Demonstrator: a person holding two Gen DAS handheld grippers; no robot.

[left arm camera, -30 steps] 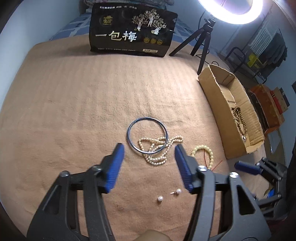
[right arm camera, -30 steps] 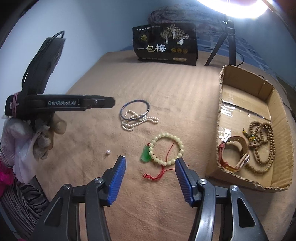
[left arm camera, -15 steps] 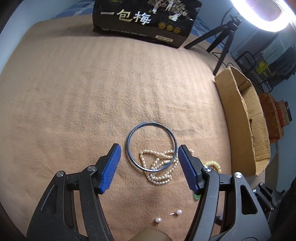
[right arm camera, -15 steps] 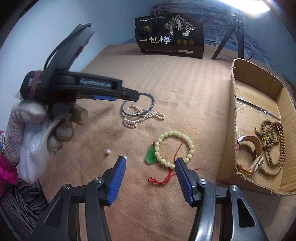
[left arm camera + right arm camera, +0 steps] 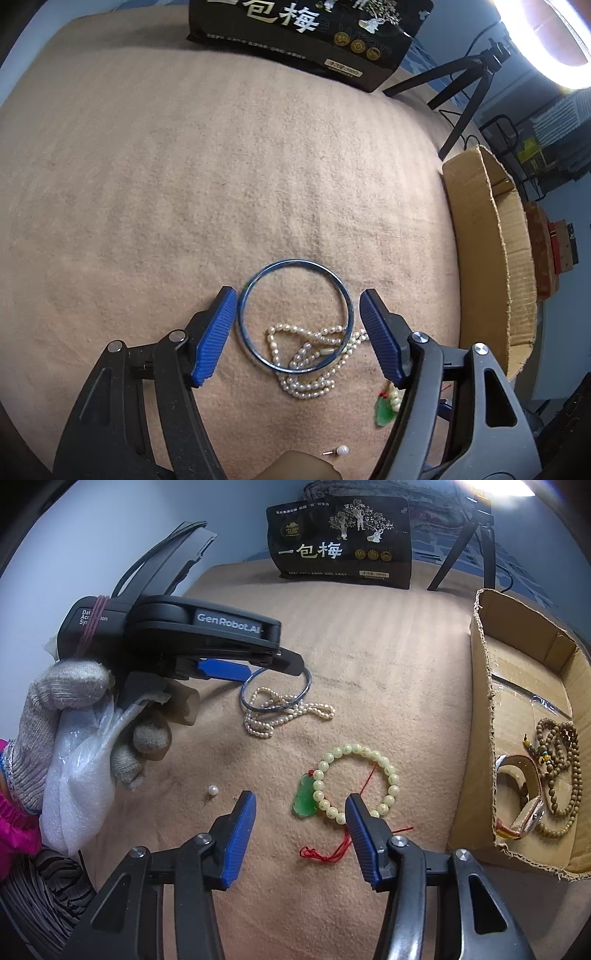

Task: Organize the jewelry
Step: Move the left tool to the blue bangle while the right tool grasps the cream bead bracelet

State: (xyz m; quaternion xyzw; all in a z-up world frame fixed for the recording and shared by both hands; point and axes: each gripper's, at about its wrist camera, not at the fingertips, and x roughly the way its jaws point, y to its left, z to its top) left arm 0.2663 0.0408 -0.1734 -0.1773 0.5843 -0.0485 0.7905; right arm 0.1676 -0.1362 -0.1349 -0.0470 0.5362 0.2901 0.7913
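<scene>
On the left, my left gripper has its jaws spread wide on either side of a blue metal bangle lying flat on the tan blanket-covered surface, gripping nothing. A white pearl necklace is tangled through the bangle's near edge. Nearer me sits a loose pearl stud. In the middle, my right gripper hovers with jaws wide and empty over a pale bead bracelet with a green pendant and red cord. At the right, a cardboard box holds a watch and brown wooden beads.
</scene>
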